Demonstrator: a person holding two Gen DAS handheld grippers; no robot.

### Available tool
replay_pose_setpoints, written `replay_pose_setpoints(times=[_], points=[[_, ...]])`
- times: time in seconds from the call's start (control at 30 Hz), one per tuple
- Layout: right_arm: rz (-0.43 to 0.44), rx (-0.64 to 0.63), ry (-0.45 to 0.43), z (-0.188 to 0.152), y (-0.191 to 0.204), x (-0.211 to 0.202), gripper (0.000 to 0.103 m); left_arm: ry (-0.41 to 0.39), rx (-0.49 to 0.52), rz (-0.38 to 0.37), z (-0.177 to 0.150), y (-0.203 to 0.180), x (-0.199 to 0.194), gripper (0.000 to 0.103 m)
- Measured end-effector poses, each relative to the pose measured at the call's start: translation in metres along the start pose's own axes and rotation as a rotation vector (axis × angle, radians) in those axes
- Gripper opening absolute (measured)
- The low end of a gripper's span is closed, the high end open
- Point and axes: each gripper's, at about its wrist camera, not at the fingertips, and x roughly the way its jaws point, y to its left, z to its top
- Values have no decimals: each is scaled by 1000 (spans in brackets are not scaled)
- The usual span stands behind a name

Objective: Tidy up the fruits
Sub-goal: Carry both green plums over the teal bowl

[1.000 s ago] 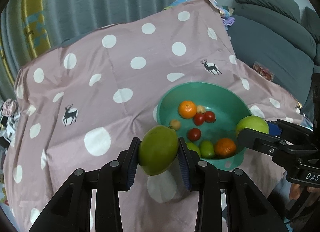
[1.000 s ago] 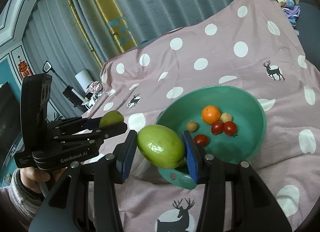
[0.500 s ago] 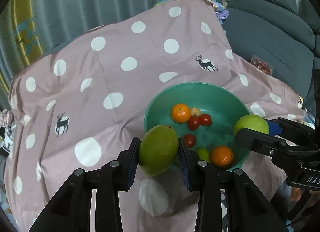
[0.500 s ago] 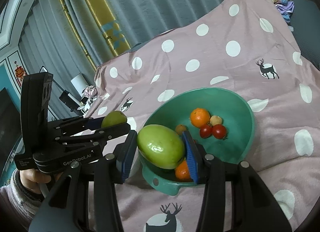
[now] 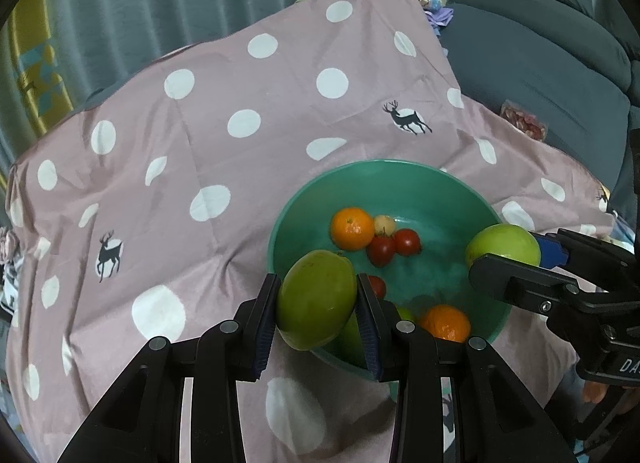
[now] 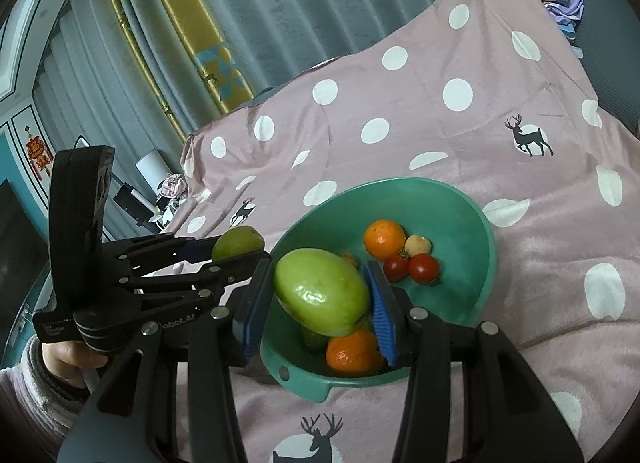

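On the polka-dot cloth (image 5: 248,63), the green bowl (image 5: 440,191) is already stocked; 2 green fruits remain clamped, 1 (image 5: 316,299) in the left gripper (image 5: 318,313), 1 (image 6: 322,291) in the right gripper (image 6: 316,303), unreleased.

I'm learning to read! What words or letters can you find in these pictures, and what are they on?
"DA", cut off by the picture's edge: white letters on the right gripper, seen from the left wrist view.
"obotAI", its start hidden: on the left gripper, seen from the right wrist view.
Small print lower on that gripper's body: too small to read.
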Motion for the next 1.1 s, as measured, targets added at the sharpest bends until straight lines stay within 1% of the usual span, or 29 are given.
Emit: replay_pose_setpoints(times=[0.43, 1.1], points=[[-14, 14, 11, 4, -12, 9, 46, 28, 22, 8, 2, -5, 19, 37], [-27, 22, 38, 3, -24, 17, 46, 65, 88, 25, 5, -18, 39, 37]])
